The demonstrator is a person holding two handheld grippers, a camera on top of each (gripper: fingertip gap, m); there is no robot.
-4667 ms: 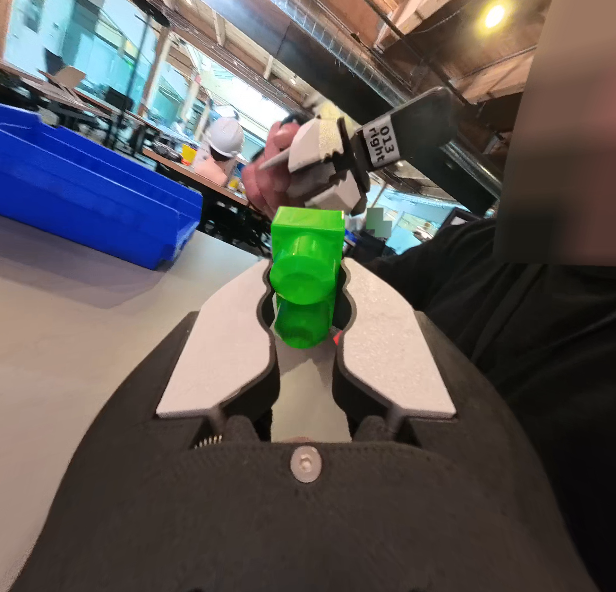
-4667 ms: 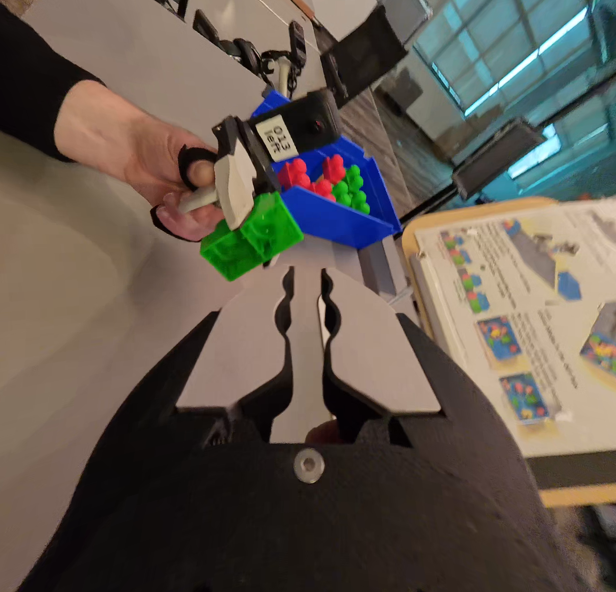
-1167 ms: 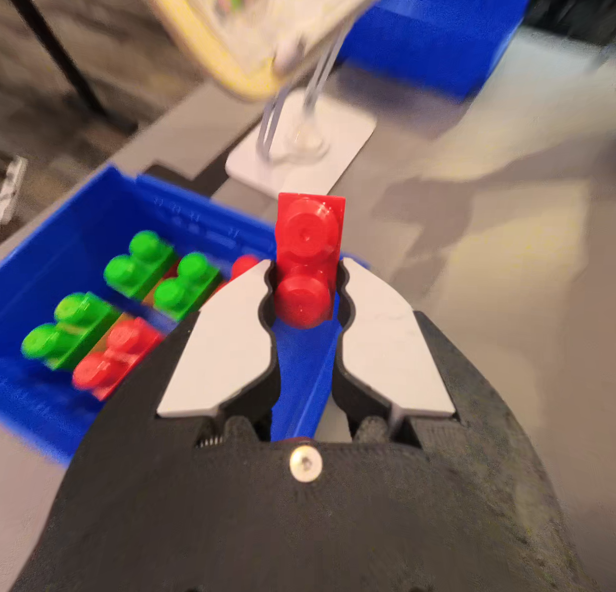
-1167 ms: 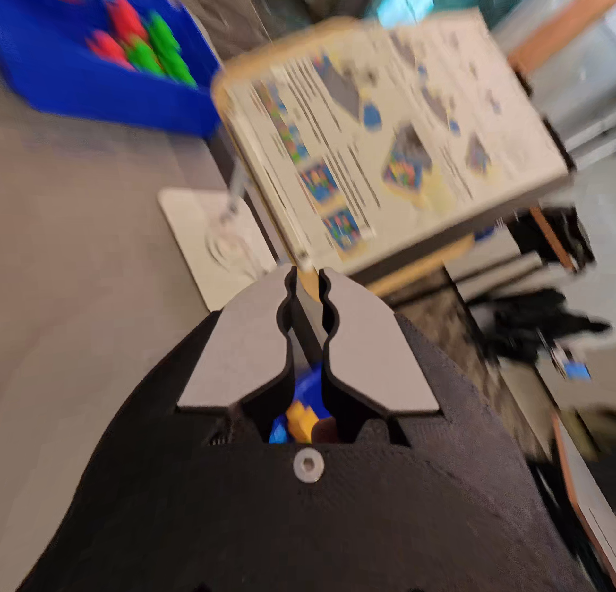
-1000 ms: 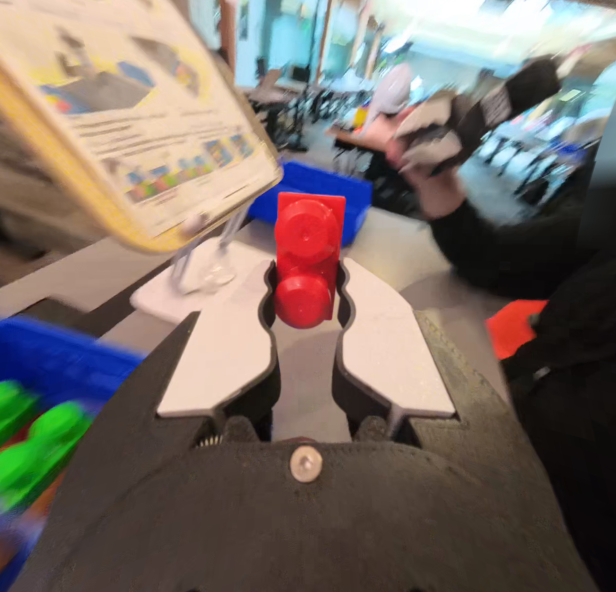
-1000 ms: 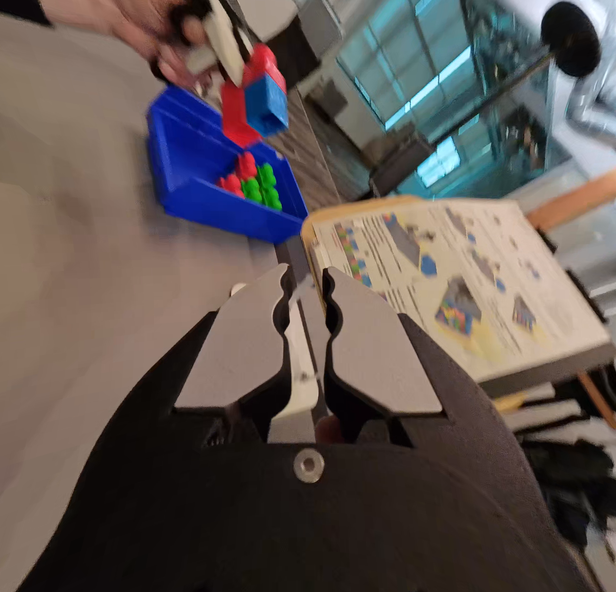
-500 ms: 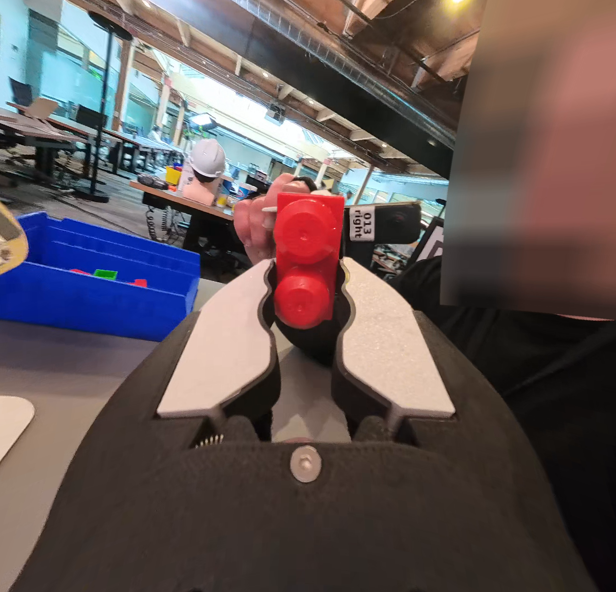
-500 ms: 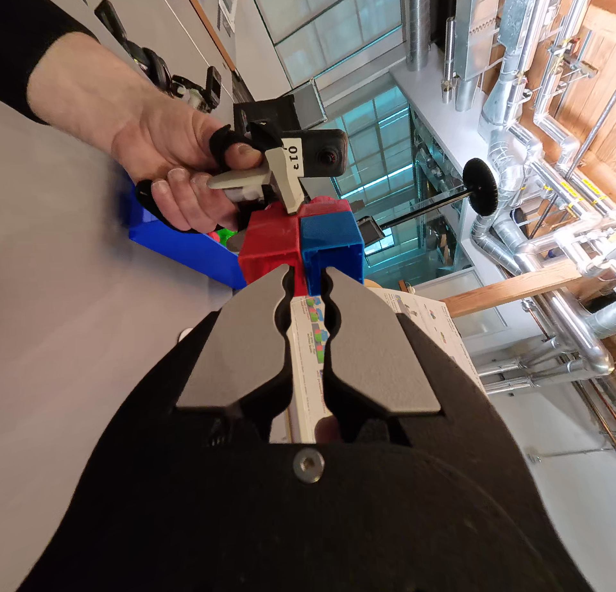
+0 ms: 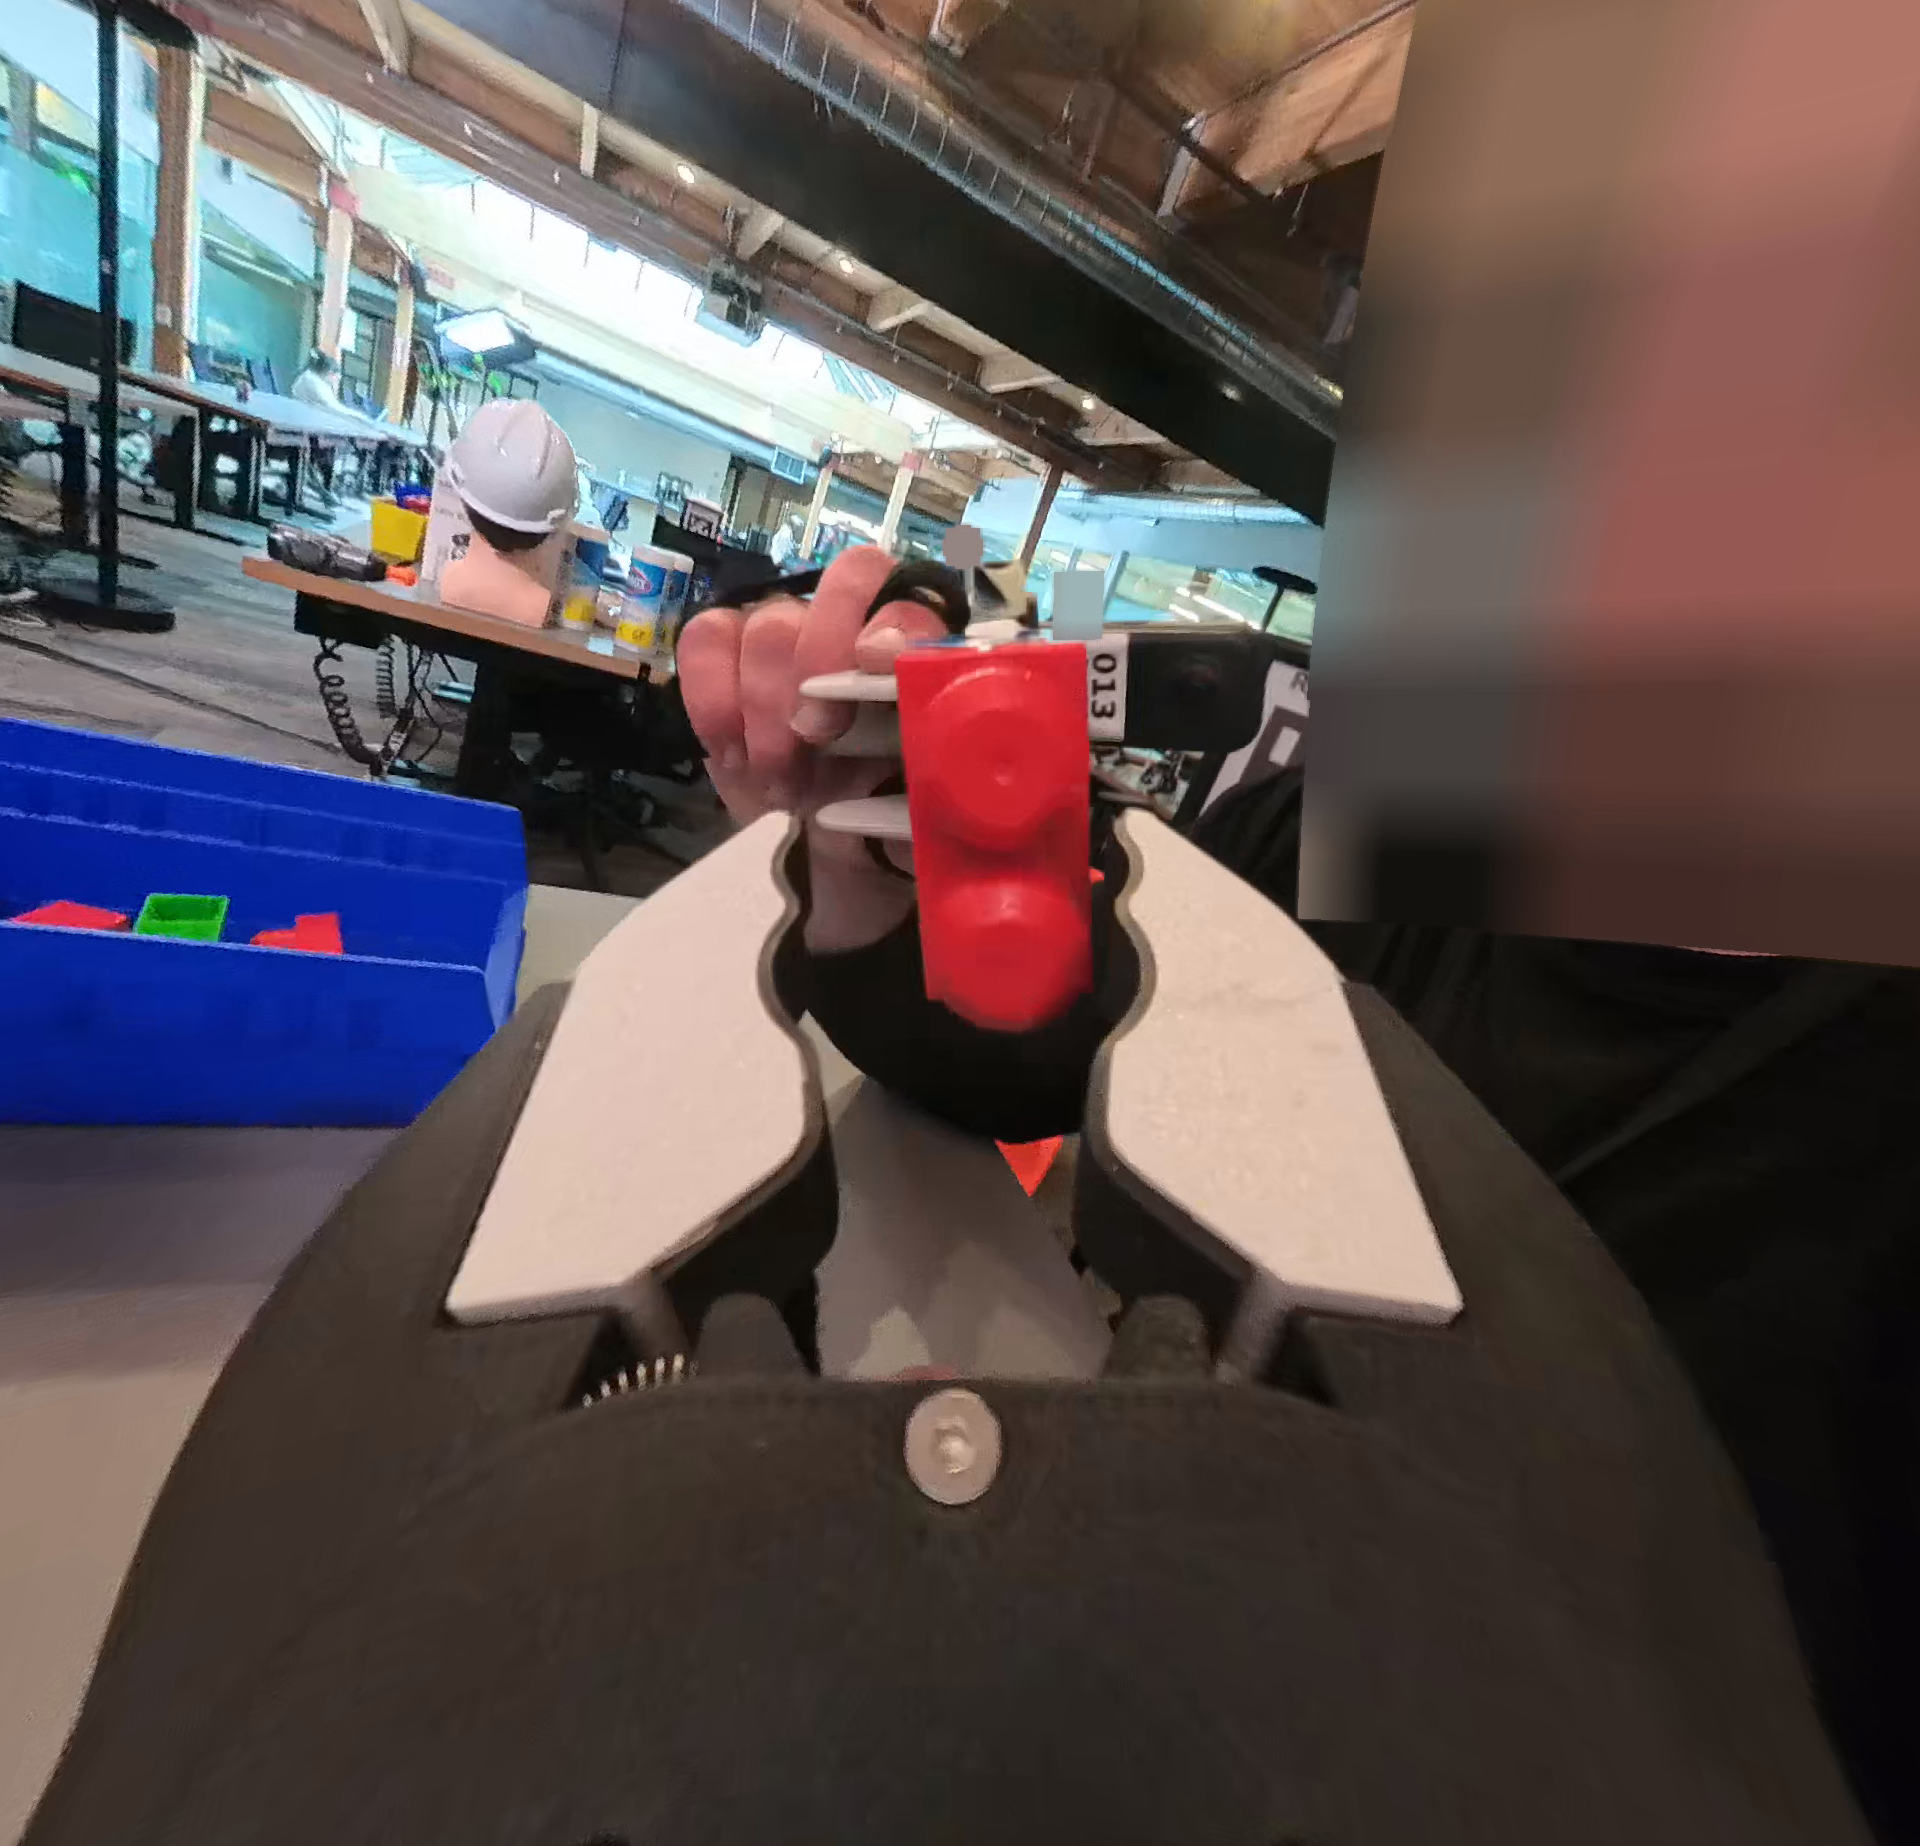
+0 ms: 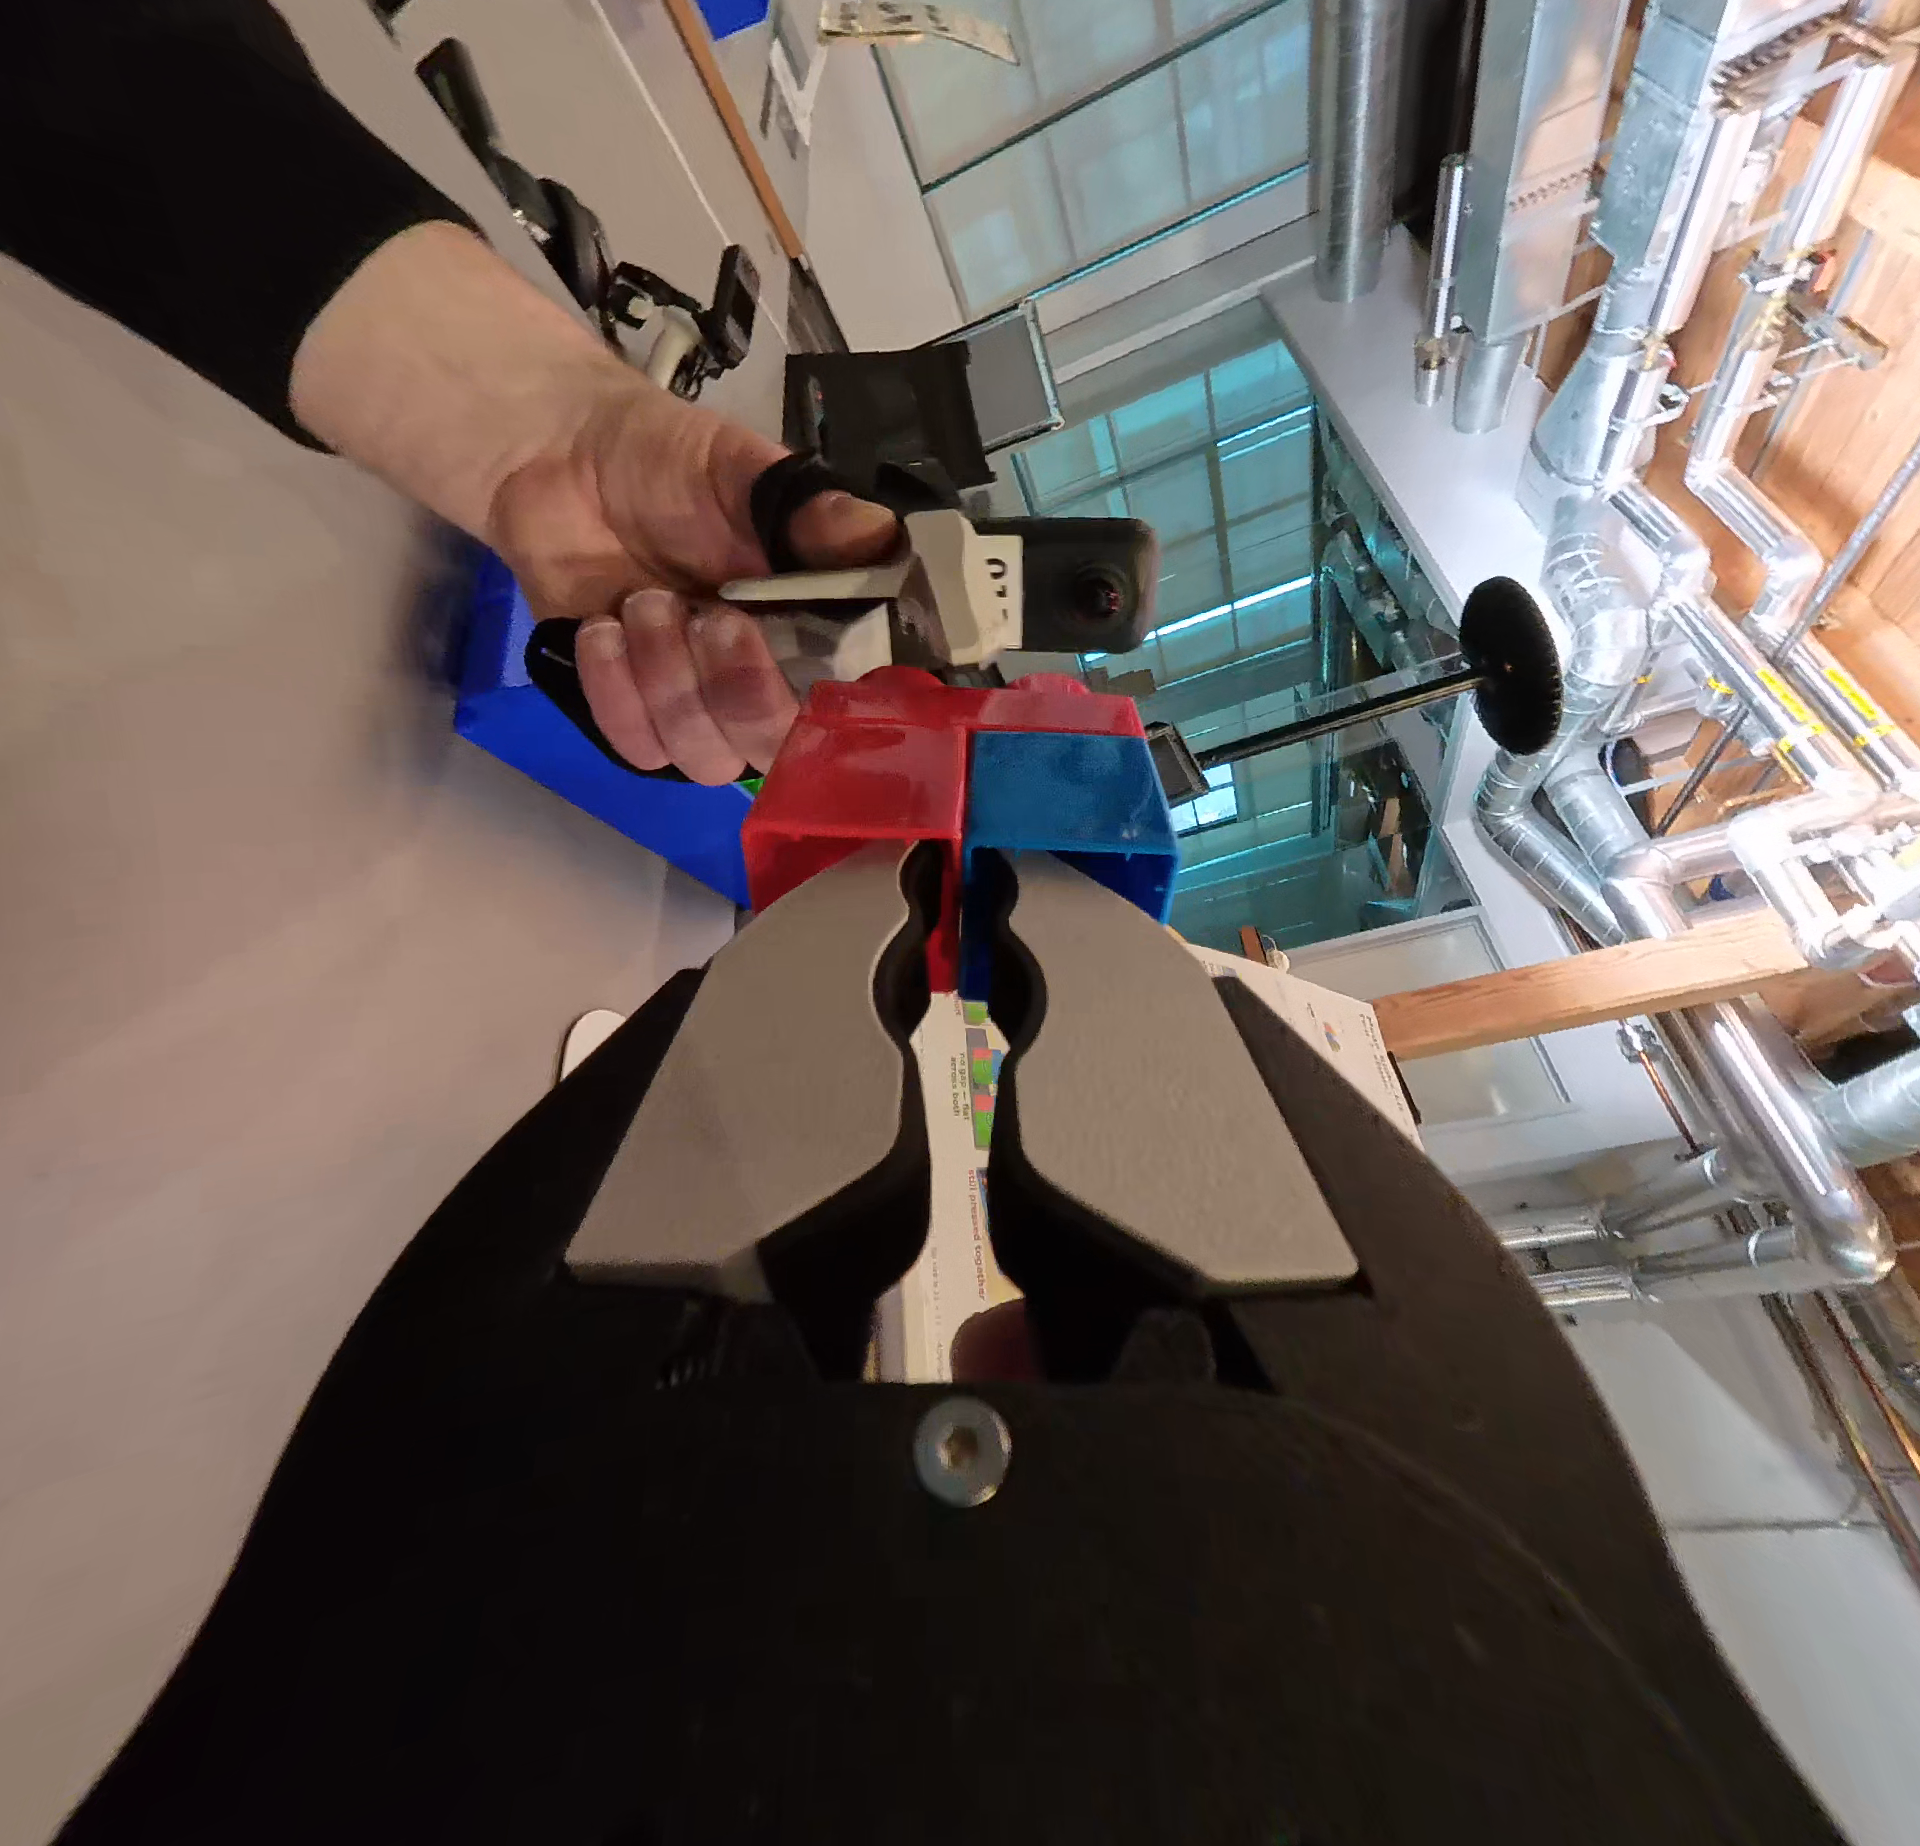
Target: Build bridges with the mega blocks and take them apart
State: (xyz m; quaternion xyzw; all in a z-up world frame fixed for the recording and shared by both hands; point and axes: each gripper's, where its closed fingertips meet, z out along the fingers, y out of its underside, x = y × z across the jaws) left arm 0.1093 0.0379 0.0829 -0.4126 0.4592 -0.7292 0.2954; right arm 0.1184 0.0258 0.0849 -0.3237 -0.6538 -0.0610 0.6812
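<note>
Above the grey table (image 9: 156,1225), the right gripper (image 10: 961,923) pinches the red-and-blue block assembly (image 10: 966,788) by thin adjoining walls; the left gripper (image 9: 951,923) stands spread around it; that shallow bite could slip.

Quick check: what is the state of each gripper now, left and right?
Left gripper: open; the red block stands between its fingers with a gap on one side.
Right gripper: closed on the adjoining walls of the red-and-blue block assembly.
</note>
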